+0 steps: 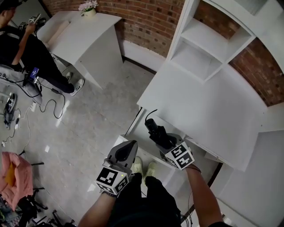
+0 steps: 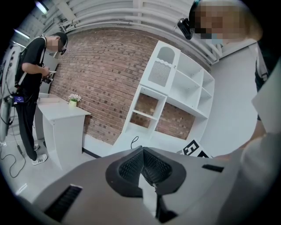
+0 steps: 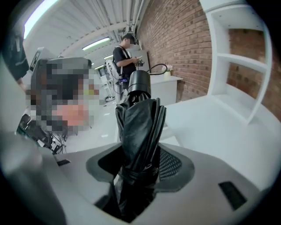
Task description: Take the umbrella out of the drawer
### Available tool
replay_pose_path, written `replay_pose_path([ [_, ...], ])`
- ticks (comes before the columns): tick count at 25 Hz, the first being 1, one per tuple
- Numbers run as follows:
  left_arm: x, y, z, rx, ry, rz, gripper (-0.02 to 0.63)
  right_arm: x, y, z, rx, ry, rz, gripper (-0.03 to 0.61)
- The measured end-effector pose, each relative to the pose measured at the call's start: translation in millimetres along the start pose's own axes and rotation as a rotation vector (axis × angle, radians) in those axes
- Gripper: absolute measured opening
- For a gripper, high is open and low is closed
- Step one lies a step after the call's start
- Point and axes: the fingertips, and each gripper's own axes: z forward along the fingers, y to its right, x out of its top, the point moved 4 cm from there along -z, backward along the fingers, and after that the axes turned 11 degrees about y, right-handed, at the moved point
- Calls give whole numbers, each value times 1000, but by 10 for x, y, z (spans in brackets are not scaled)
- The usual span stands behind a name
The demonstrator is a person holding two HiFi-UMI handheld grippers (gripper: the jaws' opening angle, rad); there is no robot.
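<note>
A folded black umbrella stands up out of my right gripper, above the pulled-out white drawer under the desk front. In the right gripper view the umbrella runs up between the pads, its round handle on top, and my right gripper is shut on its lower bundle. My left gripper hangs to the left of the drawer over the floor. In its own view the left gripper is shut, with nothing between the pads.
A white desk with a shelf unit stands against the brick wall. A second white table carries a flower pot. At the far left is a person, with cables on the floor. My shoes are below the drawer.
</note>
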Motion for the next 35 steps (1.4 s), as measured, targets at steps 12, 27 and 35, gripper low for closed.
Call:
replay_pose_path([
  [12,641,467,-47,-32,50,-19,6,731,-163,-1214,-154,273,73,212],
  [27,1478,927,-22,-114,151,-11,6,1582,-276,-2300,-281,548,31,212],
  [35,1871,1182,-42,-160,179,23,6,1975,-353,-2749,-314,657,-10,212],
])
